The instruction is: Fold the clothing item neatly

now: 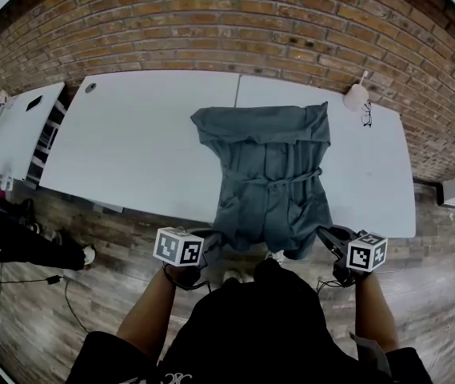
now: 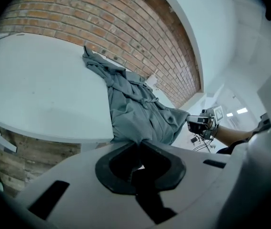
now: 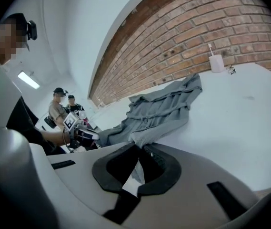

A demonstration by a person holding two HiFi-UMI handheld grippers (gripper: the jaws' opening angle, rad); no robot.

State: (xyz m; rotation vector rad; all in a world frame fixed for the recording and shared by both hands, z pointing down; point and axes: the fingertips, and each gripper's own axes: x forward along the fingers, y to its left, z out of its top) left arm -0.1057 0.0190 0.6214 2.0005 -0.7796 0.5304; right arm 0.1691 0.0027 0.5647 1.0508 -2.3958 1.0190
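A grey-green garment (image 1: 271, 174) lies spread on the white table (image 1: 131, 142), its tie belt across the middle and its lower end hanging over the near edge. My left gripper (image 1: 211, 238) is shut on the garment's lower left corner, below the table edge. My right gripper (image 1: 325, 234) is shut on the lower right corner. In the left gripper view the cloth (image 2: 135, 106) runs from the table down into the closed jaws of that gripper (image 2: 140, 142). In the right gripper view a fold of cloth (image 3: 161, 109) is pinched in the closed jaws of that gripper (image 3: 137, 149).
A white cup-like object (image 1: 356, 97) and a pair of glasses (image 1: 367, 117) sit at the table's far right. A second white table (image 1: 19, 126) stands at the left. A brick wall (image 1: 227, 22) runs behind. Two people (image 3: 59, 109) stand in the background.
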